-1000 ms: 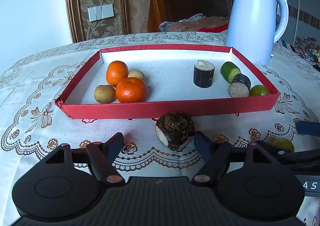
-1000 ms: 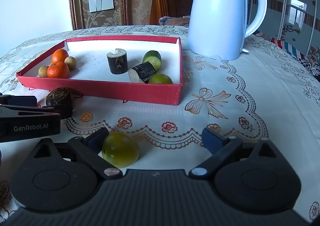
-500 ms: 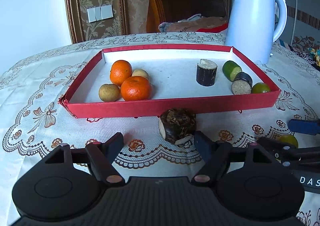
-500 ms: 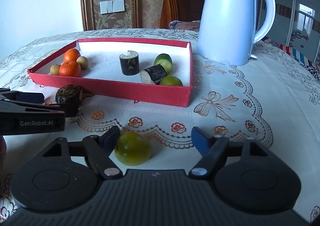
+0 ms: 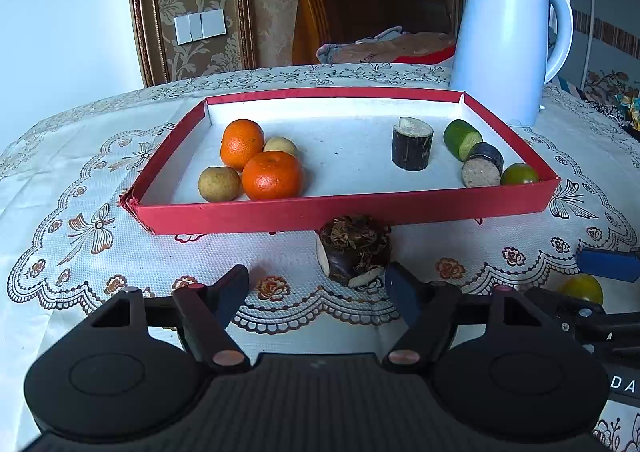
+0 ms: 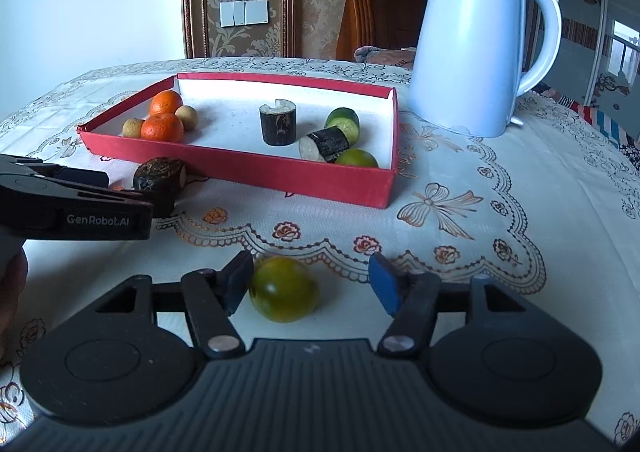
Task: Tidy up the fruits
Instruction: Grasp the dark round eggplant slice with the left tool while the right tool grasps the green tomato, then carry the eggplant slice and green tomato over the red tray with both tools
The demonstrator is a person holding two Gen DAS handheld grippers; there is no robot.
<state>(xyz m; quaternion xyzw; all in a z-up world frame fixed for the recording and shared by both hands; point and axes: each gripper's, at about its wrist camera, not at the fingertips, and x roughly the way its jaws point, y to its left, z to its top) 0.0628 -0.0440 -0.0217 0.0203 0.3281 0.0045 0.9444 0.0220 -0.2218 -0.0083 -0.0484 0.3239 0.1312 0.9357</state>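
A red tray [image 5: 344, 208] [image 6: 256, 176] holds two oranges [image 5: 272, 175], small tan fruits [image 5: 219, 184], dark sugarcane pieces [image 5: 412, 144] and green limes [image 5: 460, 138]. A dark brown water chestnut [image 5: 354, 250] [image 6: 158, 176] lies on the cloth in front of the tray, just beyond my open left gripper [image 5: 318, 288], close to its right finger. A yellow-green fruit [image 6: 284, 289] [image 5: 582, 288] lies between the fingers of my open right gripper [image 6: 312, 284], close against the left finger.
A white kettle [image 5: 508, 40] [image 6: 476, 44] stands right of the tray. The left gripper's body [image 6: 72, 208] shows at the left of the right wrist view. The embroidered tablecloth [image 6: 460, 212] covers the table. A wooden chair [image 5: 360, 8] stands behind.
Both grippers pulled back slightly and shifted; the yellow-green fruit now sits nearer the middle between the right fingers. The water chestnut lies a little farther from the left gripper.
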